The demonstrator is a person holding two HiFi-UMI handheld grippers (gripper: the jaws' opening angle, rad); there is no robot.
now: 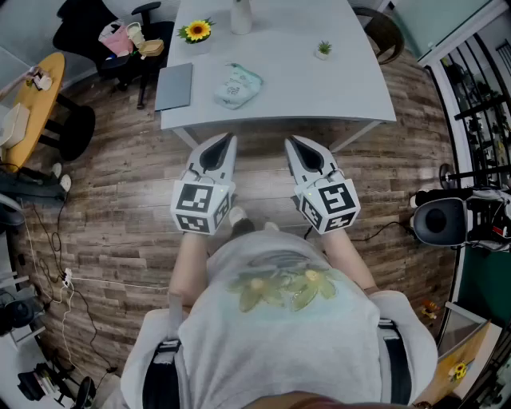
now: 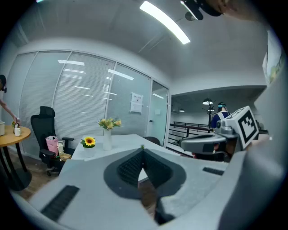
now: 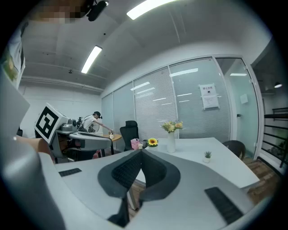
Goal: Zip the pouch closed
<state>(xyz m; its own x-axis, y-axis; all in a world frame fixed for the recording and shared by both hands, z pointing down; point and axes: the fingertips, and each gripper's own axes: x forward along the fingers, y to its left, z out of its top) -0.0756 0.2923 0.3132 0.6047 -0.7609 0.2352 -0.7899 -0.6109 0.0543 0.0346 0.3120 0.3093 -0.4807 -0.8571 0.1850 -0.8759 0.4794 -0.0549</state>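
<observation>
A pale mint pouch lies on the white table, left of its middle, in the head view. Both grippers hang over the wooden floor short of the table's near edge, held close to the person's chest. My left gripper is shut with nothing in it, its tip just below the table edge. My right gripper is likewise shut and empty, level with the left. In the left gripper view the closed jaw tip points across the table; the right gripper view shows its closed tip likewise. The pouch is hidden in both gripper views.
On the table stand a grey notebook, a sunflower pot, a white vase and a small green plant. A black office chair with bags sits at back left, a round wooden table further left. Cables trail on the floor.
</observation>
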